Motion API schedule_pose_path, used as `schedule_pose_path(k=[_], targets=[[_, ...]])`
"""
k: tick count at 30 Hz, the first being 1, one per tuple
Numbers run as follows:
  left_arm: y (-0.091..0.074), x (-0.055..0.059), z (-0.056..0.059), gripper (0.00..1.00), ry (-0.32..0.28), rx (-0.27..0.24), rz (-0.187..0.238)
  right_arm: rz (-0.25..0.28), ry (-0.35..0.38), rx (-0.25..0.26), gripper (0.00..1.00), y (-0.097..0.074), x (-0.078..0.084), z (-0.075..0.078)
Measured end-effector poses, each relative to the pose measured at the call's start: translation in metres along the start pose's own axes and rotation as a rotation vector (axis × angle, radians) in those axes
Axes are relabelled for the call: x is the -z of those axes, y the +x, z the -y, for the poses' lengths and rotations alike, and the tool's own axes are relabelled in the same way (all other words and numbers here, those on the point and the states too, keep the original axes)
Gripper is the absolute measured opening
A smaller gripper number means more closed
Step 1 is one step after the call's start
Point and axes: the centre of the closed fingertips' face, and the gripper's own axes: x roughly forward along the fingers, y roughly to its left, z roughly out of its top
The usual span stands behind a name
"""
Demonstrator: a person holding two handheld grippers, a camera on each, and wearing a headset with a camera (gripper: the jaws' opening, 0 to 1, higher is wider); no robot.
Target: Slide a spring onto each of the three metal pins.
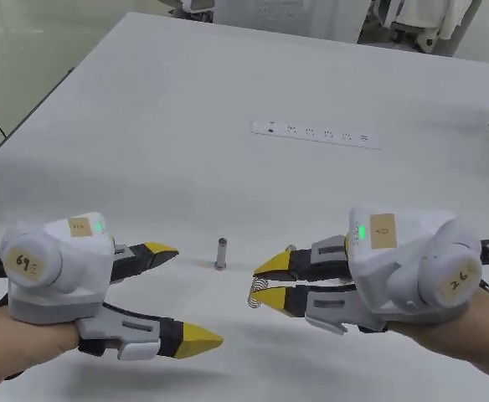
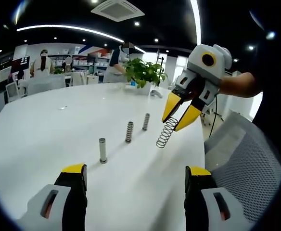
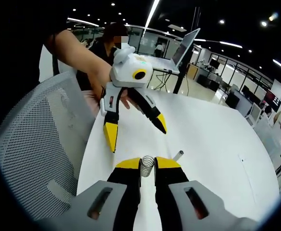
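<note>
Right gripper (image 1: 267,285) first: we see its yellow jaws pressed together on a spring (image 3: 147,165), pinched near one end, with the rest of the coil hanging free past the tips and off the table (image 1: 144,126). Spring sits just beside the bare pin (image 1: 221,253), on the right-gripper side of it, not touching it and not over its top. Left gripper (image 2: 135,171) has its jaws wide apart with nothing between them; it is on the opposite side of the bare pin, near it, tips aimed roughly toward it. Bare pin stands upright on the white table, between the two grippers. In the left gripper view we count two loaded pins (image 2: 129,131) (image 2: 146,121) in a row beyond the bare pin, each upright with a coil already round it. Far past the bare pin in the head view lies a white power strip (image 1: 316,134), flat on the table. Beyond the loaded pins in the left gripper view a green plant (image 2: 143,72) stands at the far table edge. A grey mesh chair (image 3: 39,144) stands off the table edge on the person's side of the bare pin.
</note>
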Motion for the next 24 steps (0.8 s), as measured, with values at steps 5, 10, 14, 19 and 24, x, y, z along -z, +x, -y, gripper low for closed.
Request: schedule_pose_path(k=[5,10,14,19,24], targets=[[-0.003,0.002,-0.002,0.93,-0.015,-0.015,0.012,-0.003,-0.002,0.004,0.08,0.0,-0.001,0.002],[-0.006,0.001,-0.006,0.98,-0.012,-0.035,0.031,-0.008,0.002,0.01,0.08,0.0,0.0,0.007],[-0.009,0.003,-0.009,0.98,-0.019,-0.053,0.036,-0.014,0.003,0.013,0.08,0.001,0.001,0.009],[-0.011,0.005,-0.009,0.98,-0.029,-0.055,0.036,-0.013,0.001,0.021,0.08,0.003,0.0,0.014],[-0.013,0.006,-0.01,0.98,-0.03,-0.059,0.038,-0.014,0.0,0.029,0.08,0.005,-0.002,0.02]])
